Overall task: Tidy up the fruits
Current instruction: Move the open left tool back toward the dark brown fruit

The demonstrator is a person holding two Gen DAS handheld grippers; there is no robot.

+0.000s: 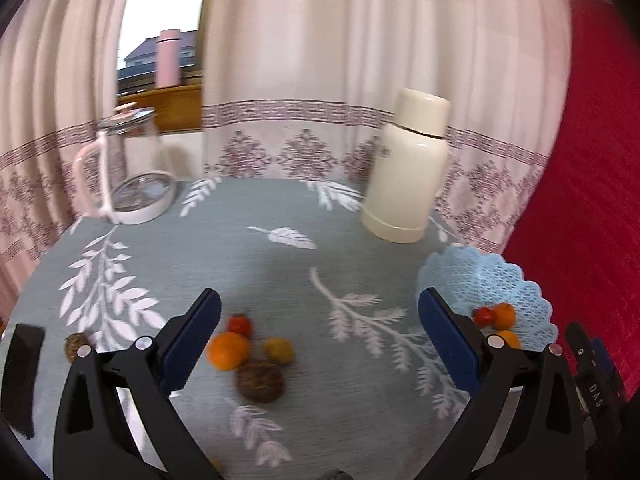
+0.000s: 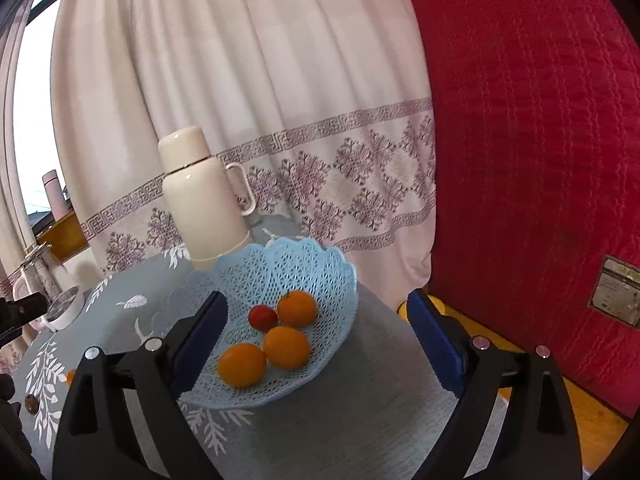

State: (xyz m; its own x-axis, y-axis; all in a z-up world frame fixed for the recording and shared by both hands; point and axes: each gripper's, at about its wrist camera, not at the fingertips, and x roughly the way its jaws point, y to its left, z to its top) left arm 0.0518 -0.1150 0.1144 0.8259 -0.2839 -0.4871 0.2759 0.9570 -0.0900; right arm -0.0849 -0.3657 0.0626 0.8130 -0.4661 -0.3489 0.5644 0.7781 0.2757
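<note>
My left gripper (image 1: 320,336) is open and empty above the table. Below it lie an orange (image 1: 227,351), a small red tomato (image 1: 240,325), a yellow-green fruit (image 1: 279,351) and a brown round fruit (image 1: 260,380). Another brown fruit (image 1: 75,345) lies at the left. The light blue lattice basket (image 2: 280,268) holds three oranges (image 2: 286,347) and a red tomato (image 2: 262,317). My right gripper (image 2: 316,344) is open and empty just above the basket's near side. The basket also shows in the left wrist view (image 1: 480,280).
A cream thermos (image 1: 408,168) stands at the back of the round table (image 1: 240,248), behind the basket. A glass pitcher (image 1: 128,164) stands at the back left. Curtains hang behind. A red padded surface (image 2: 540,160) is at the right.
</note>
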